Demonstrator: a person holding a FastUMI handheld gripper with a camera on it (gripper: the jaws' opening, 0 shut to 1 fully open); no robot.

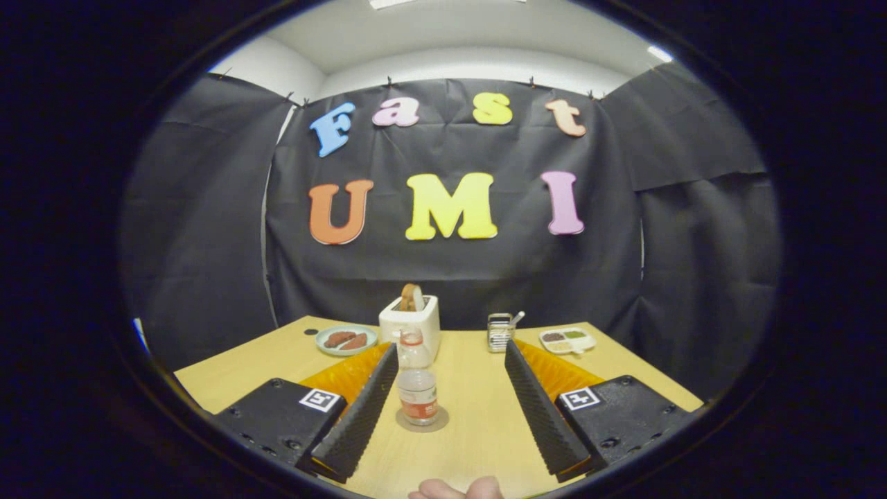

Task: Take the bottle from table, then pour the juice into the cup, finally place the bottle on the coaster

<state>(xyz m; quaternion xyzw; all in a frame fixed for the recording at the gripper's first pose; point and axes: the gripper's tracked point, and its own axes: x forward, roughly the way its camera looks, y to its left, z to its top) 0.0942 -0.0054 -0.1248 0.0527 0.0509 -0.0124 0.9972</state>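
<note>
Claw [450,402] spread wide, gripping nothing — bottle [418,396] stands on coaster [422,420] between its fingers, cup [412,348] beyond.

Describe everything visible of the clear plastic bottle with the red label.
The clear plastic bottle with the red label stands upright on a round grey coaster on the wooden table. It lies between the open gripper fingers, nearer the left one, touched by neither. A clear plastic cup stands just behind it.

Table [478,430] with toaster [410,323], plates [346,340]
</note>
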